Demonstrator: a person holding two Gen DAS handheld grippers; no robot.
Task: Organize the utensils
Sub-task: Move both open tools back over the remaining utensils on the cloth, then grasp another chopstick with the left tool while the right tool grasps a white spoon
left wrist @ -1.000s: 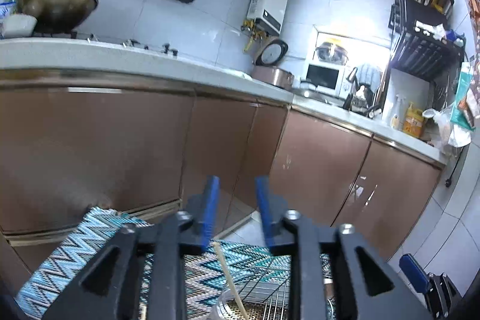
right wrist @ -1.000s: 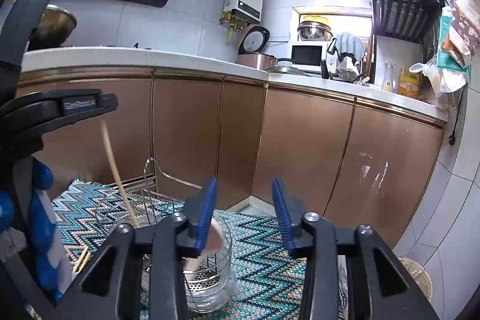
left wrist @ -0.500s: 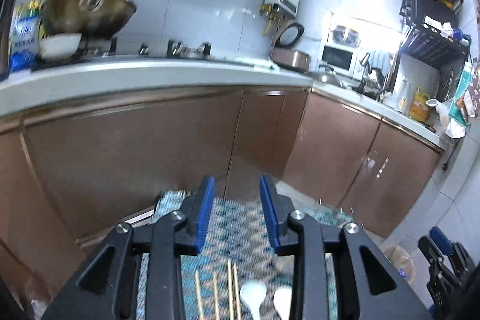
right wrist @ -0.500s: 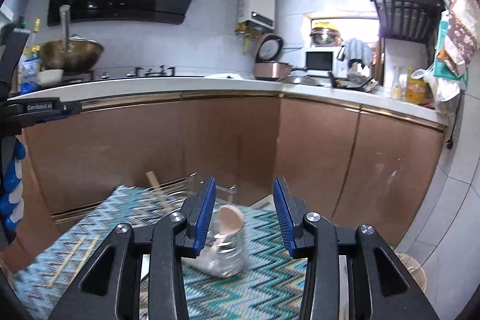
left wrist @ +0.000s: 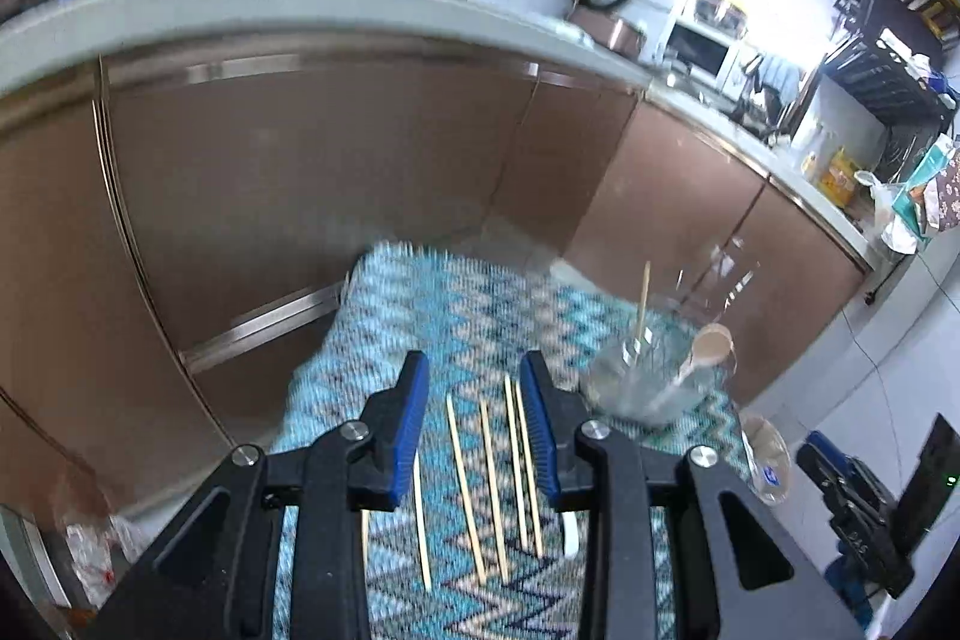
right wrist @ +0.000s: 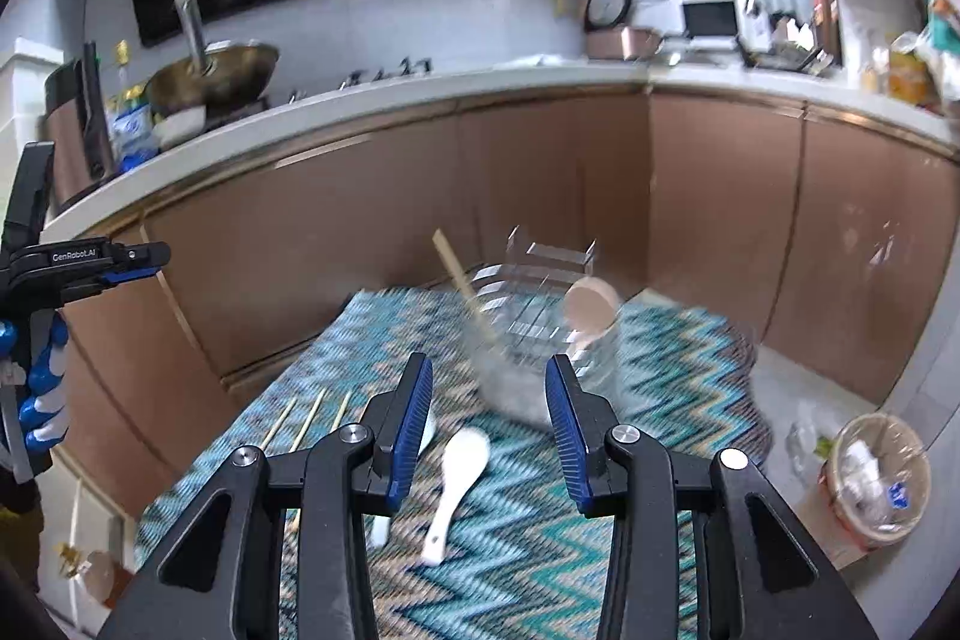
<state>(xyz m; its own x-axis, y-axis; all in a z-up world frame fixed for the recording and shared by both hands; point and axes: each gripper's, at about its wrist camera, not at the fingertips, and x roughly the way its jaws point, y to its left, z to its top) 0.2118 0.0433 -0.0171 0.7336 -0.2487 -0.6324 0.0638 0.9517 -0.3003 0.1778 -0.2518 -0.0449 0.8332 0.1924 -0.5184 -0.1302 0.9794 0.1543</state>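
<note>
Beside the wire holder (right wrist: 534, 340), loose chopsticks (left wrist: 489, 472) and white spoon (right wrist: 456, 484) lie.

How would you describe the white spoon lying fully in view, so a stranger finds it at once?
Look at the blue zigzag-patterned woven mat in front of the brown kitchen cabinets. Near its middle, short of the metal utensil holder, lies a white ceramic soup spoon. Unlike the thin wooden chopsticks beside it, it is short, glossy and broad-bowled.
</note>
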